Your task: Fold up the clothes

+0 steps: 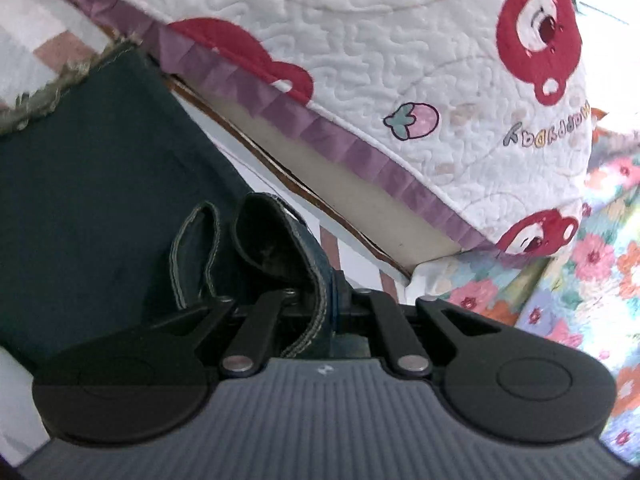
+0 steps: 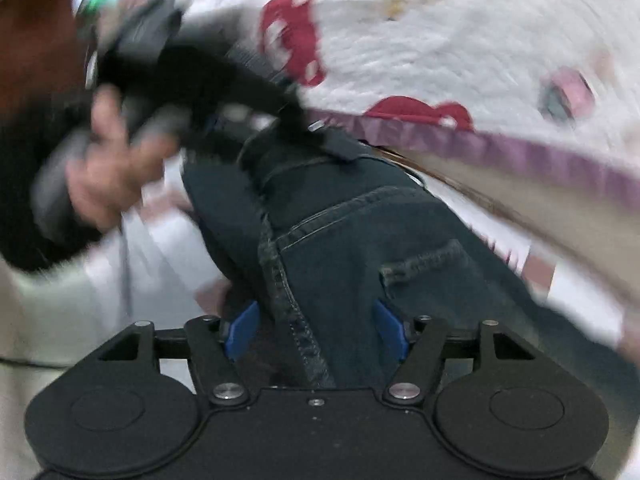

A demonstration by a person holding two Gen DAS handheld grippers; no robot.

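Observation:
Dark blue-green jeans (image 1: 88,184) hang to the left in the left wrist view, with a frayed hem at the upper left. My left gripper (image 1: 320,300) is shut on a bunched stitched edge of the jeans (image 1: 280,248). In the blurred right wrist view, the jeans (image 2: 352,248) stretch away from my right gripper (image 2: 316,328), with a seam and belt loop showing. Its blue pads (image 2: 240,330) stand apart with denim between them; I cannot tell whether they grip it. The left gripper (image 2: 280,120) and the hand (image 2: 108,176) holding it appear at the far end of the jeans.
A white quilted cover with red bear prints and a purple ruffle (image 1: 360,40) hangs over a bed edge on the right; it also shows in the right wrist view (image 2: 460,40). A floral quilt (image 1: 592,280) lies at the far right. Pink-and-white checked fabric (image 1: 36,36) lies at the upper left.

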